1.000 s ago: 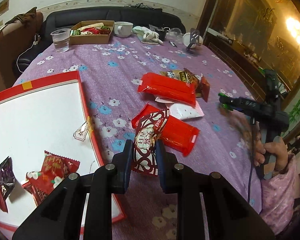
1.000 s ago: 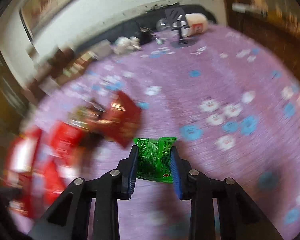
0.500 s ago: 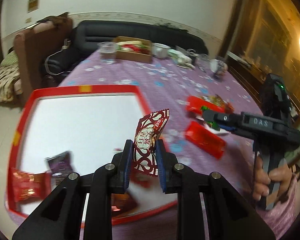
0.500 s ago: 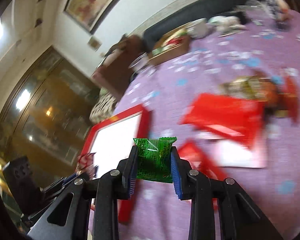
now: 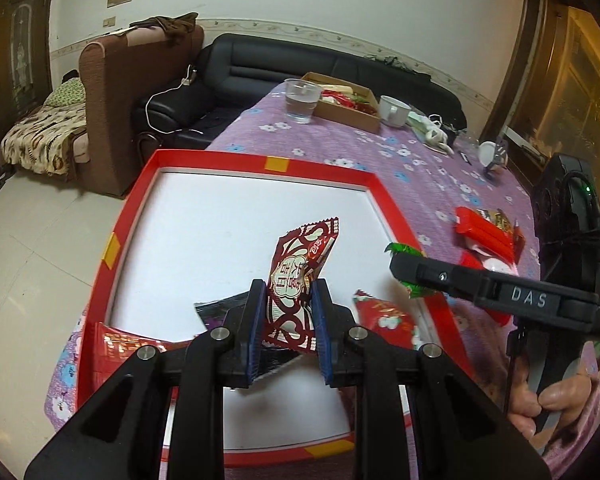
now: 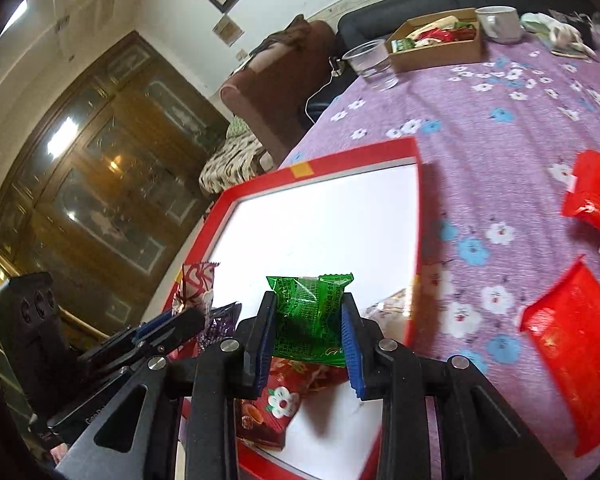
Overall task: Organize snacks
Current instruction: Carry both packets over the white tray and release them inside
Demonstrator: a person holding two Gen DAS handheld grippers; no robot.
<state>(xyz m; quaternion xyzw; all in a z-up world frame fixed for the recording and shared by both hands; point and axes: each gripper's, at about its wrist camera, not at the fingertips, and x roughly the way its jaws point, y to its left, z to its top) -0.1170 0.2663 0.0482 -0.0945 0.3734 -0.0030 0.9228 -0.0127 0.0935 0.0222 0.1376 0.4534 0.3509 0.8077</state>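
My left gripper (image 5: 287,322) is shut on a dark red and white snack packet (image 5: 300,280) and holds it above the red-rimmed white tray (image 5: 260,164). My right gripper (image 6: 309,322) is shut on a green snack packet (image 6: 310,312) over the tray's near right part (image 6: 414,216). The right gripper also shows in the left wrist view (image 5: 410,270), and the left gripper shows in the right wrist view (image 6: 180,320). Several packets lie in the tray, one red flowered (image 5: 386,316), one dark (image 5: 220,308).
Red packets (image 6: 572,340) and other snacks (image 5: 486,230) lie on the purple flowered tablecloth (image 6: 500,120) right of the tray. At the far end stand a plastic cup (image 5: 302,100), a brown cardboard box (image 5: 346,104) of snacks and a white mug (image 5: 394,110). Sofas lie beyond.
Both grippers swung left from the loose snacks on the cloth to over the tray, each still holding its packet. The right gripper now sits close beside the left.
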